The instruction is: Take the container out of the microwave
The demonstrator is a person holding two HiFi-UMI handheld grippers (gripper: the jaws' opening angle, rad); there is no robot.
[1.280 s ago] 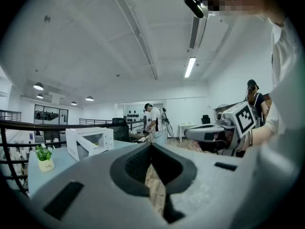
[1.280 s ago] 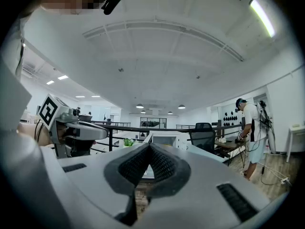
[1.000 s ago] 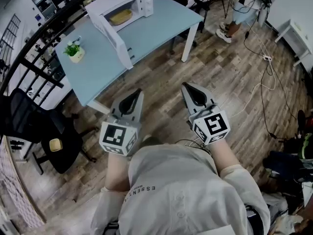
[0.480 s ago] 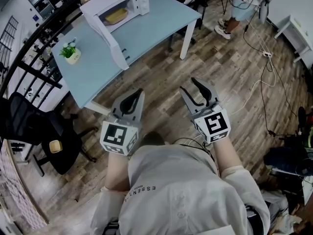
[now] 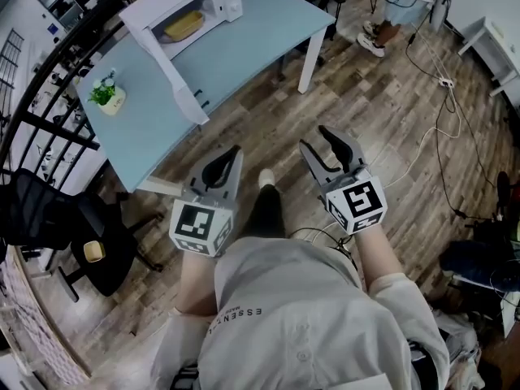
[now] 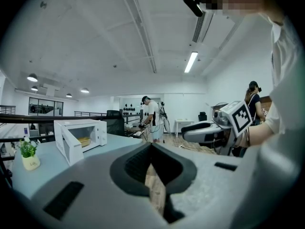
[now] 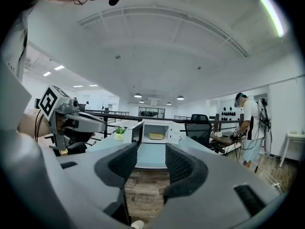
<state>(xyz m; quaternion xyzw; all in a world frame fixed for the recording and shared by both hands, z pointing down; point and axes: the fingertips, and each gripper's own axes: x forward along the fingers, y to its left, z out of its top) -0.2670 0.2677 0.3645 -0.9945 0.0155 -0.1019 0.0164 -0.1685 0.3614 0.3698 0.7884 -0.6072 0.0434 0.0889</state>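
A white microwave (image 5: 203,2) stands on the far end of a light blue table (image 5: 244,43) with its door (image 5: 166,67) swung open. A yellow container (image 5: 181,26) sits inside it, also showing in the left gripper view (image 6: 84,140) and the right gripper view (image 7: 156,136). Both grippers are held over the wooden floor, well short of the table. My left gripper (image 5: 231,156) is shut and empty, its tips meeting (image 6: 151,146). My right gripper (image 5: 318,140) is open with nothing between its pads (image 7: 145,163).
A small potted plant (image 5: 106,96) stands on the table's left part. A black office chair (image 5: 81,226) is at the left beside a railing. Another person (image 5: 398,6) stands at the top right, with cables (image 5: 443,112) on the floor and a white table (image 5: 496,47) beyond.
The right gripper's jaws have opened from shut. The left gripper stays shut. The person has stepped toward the table, and a leg now shows between the grippers.
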